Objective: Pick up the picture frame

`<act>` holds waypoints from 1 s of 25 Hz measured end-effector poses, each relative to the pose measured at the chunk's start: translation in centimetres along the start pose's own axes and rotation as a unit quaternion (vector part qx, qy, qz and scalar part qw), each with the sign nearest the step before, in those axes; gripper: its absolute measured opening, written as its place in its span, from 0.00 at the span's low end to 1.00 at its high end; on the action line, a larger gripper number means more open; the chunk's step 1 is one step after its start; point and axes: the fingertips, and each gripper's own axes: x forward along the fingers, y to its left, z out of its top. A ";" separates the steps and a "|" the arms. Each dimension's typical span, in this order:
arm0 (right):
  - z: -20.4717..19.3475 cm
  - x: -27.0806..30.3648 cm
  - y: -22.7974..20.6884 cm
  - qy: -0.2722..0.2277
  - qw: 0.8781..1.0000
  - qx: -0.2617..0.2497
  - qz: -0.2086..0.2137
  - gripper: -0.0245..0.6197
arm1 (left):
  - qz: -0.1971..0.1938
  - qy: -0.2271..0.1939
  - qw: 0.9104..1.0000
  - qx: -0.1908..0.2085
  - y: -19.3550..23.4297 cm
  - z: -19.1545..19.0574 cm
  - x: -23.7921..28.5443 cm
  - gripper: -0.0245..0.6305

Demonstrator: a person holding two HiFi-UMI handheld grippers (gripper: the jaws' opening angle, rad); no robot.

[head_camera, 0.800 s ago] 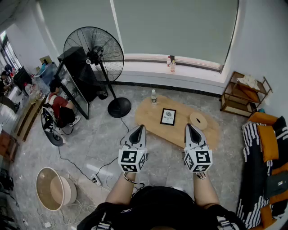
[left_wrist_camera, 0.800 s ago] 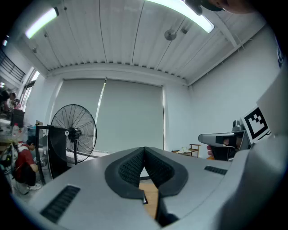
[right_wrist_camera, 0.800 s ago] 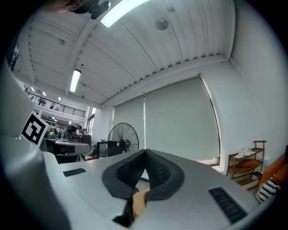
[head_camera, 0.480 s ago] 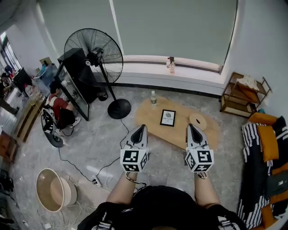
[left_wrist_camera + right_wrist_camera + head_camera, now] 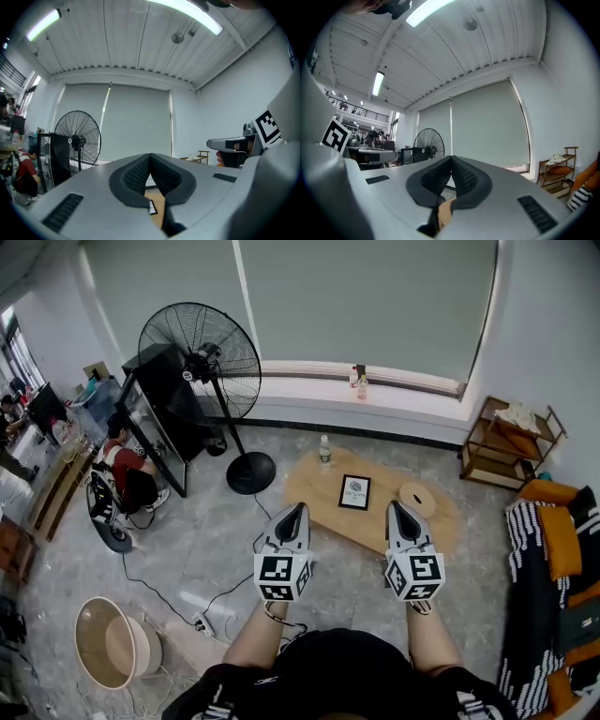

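A black picture frame [image 5: 354, 493] with a white print lies flat on the low oval wooden table [image 5: 309, 491], seen in the head view ahead of both hands. A corner of the frame [image 5: 152, 206] shows under the left jaws in the left gripper view. My left gripper [image 5: 296, 510] is held level in front of my body, shut and empty, short of the table's near edge. My right gripper [image 5: 397, 507] is level beside it, also shut with nothing in it, near the table's front right edge. In both gripper views the jaws meet at their tips.
On the table stand a small bottle [image 5: 324, 452] at the back left and a round wooden disc [image 5: 416, 498] at the right. A tall standing fan [image 5: 202, 351] is left of the table, a wooden shelf [image 5: 510, 439] and a striped sofa [image 5: 548, 596] at right. Cables [image 5: 155, 587] and a basin [image 5: 111, 645] lie on the floor at left.
The table and frame have slid slightly lower and to the right in the head view as I come nearer. Both grippers stay shut and level.
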 end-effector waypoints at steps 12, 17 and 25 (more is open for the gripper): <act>-1.1 3.4 4.4 0.016 1.000 -0.009 -0.025 0.06 | -0.027 0.005 1.000 -0.013 6.3 -1.1 0.3 0.07; -1.1 5.6 2.6 0.013 0.999 -0.010 -0.036 0.06 | -0.032 -0.001 0.999 -0.013 7.1 -1.1 2.5 0.07; -2.5 12.2 -3.2 0.011 1.000 -0.009 -0.028 0.06 | -0.016 0.002 1.000 -0.004 7.7 -2.4 10.1 0.07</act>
